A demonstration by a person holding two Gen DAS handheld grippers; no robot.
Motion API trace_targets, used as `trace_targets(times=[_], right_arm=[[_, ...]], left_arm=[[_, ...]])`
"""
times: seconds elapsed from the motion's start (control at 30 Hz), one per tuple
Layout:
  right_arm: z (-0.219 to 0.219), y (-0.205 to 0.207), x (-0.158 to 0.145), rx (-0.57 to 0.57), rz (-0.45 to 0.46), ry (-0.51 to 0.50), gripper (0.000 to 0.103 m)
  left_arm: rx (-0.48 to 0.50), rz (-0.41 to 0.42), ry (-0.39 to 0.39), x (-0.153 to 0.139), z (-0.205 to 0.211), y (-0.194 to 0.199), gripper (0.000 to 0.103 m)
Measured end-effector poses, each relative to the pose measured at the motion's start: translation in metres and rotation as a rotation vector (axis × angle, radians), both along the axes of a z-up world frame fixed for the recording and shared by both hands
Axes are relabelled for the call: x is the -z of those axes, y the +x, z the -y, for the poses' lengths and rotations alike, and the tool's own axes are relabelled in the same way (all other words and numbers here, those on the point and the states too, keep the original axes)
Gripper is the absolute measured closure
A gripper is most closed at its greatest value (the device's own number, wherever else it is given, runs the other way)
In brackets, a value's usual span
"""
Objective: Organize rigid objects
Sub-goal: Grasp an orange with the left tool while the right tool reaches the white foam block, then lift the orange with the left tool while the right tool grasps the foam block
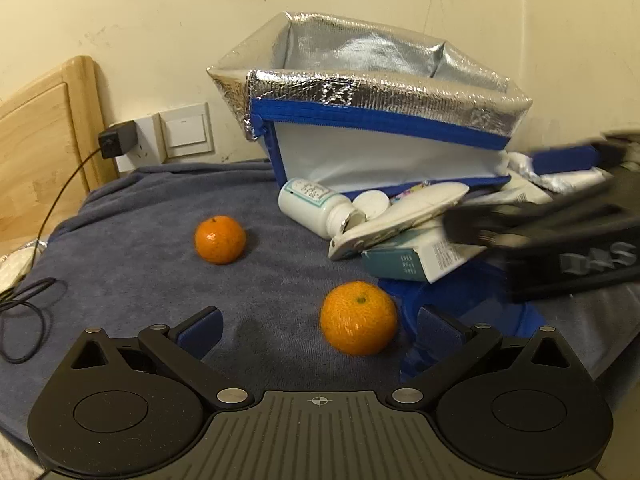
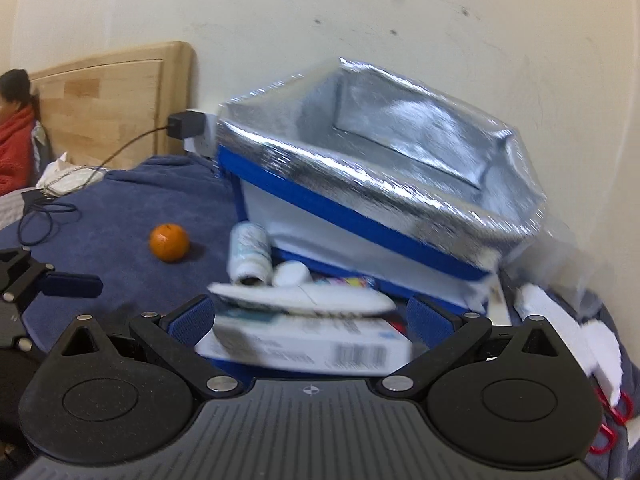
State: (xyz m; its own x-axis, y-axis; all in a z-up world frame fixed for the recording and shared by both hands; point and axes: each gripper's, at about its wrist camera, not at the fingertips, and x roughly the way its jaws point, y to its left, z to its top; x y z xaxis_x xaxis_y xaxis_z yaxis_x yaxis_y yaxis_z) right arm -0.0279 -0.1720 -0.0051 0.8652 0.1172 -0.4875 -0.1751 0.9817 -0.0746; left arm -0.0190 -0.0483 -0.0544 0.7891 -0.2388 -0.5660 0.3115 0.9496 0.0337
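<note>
Carton (image 2: 308,344): light, stiff, crushable; lies near, under white case (image 2: 304,298), before tilted cooler bag (image 2: 360,184). Grip across short sides. Right gripper (image 2: 308,320) spread around carton; left gripper (image 1: 318,328) spread, empty.

Both handheld grippers share one build: the left gripper (image 1: 318,330) and right gripper (image 2: 310,320) have matte black housings with twin round hubs, ribbed grey centre plates and crosshair marks. Silver screws pin black linkages carrying blue-padded fingers (image 1: 202,330).
</note>
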Motion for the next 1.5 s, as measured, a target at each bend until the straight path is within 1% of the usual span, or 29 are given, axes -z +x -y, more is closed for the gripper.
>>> trace_targets(times=[0.1, 0.27, 0.37, 0.4, 0.5, 0.6, 0.63, 0.7, 0.73, 0.87, 0.93, 1.0, 1.07, 1.17, 1.23, 1.5], right_arm=[[0.015, -0.013, 0.004, 0.018, 0.004, 0.007, 0.0], [0.024, -0.024, 0.013, 0.035, 0.012, -0.04, 0.0], [0.038, -0.029, 0.017, 0.052, 0.008, -0.01, 0.0], [0.043, -0.031, 0.019, 0.06, 0.001, -0.001, 0.0], [0.055, -0.033, 0.026, 0.095, -0.016, -0.002, 0.0], [0.066, -0.035, 0.035, 0.13, -0.038, 0.025, 0.0], [0.071, -0.034, 0.038, 0.138, -0.047, 0.049, 0.0], [0.077, -0.032, 0.044, 0.149, -0.069, 0.087, 0.0], [0.078, -0.03, 0.047, 0.153, -0.077, 0.097, 0.0], [0.08, -0.024, 0.056, 0.148, -0.078, 0.12, 0.0], [0.079, -0.019, 0.059, 0.152, -0.079, 0.113, 0.0], [0.081, -0.014, 0.066, 0.144, -0.097, 0.129, 0.0], [0.081, -0.016, 0.069, 0.146, -0.077, 0.135, 0.0], [0.081, -0.017, 0.069, 0.148, -0.065, 0.142, 0.001], [0.083, -0.019, 0.069, 0.154, -0.059, 0.158, 0.006], [0.086, -0.028, 0.064, 0.159, -0.072, 0.176, 0.008]], left_arm=[[0.013, -0.012, -0.03, 0.002, -0.002, 0.009, 0.0], [0.054, -0.017, -0.075, 0.009, -0.006, 0.014, 0.0], [0.063, -0.04, -0.129, 0.012, -0.018, 0.016, 0.0], [0.067, -0.038, -0.138, 0.012, -0.021, 0.017, 0.001], [0.082, -0.034, -0.138, 0.01, -0.023, 0.017, 0.007], [0.072, -0.039, -0.171, 0.007, -0.027, 0.017, 0.02], [0.068, -0.035, -0.176, 0.006, -0.028, 0.017, 0.029], [0.069, -0.037, -0.19, 0.004, -0.03, 0.019, 0.039], [0.073, -0.041, -0.193, 0.003, -0.03, 0.02, 0.042], [0.083, -0.049, -0.204, 0.003, -0.031, 0.02, 0.062], [0.083, -0.058, -0.201, 0.007, -0.032, 0.021, 0.064], [0.08, -0.048, -0.2, 0.008, -0.033, 0.021, 0.064], [0.078, -0.043, -0.192, 0.008, -0.031, 0.02, 0.065], [0.07, -0.035, -0.187, 0.008, -0.029, 0.019, 0.065], [0.063, -0.039, -0.195, 0.008, -0.031, 0.02, 0.065], [0.033, -0.053, -0.179, 0.003, -0.031, 0.018, 0.065]])
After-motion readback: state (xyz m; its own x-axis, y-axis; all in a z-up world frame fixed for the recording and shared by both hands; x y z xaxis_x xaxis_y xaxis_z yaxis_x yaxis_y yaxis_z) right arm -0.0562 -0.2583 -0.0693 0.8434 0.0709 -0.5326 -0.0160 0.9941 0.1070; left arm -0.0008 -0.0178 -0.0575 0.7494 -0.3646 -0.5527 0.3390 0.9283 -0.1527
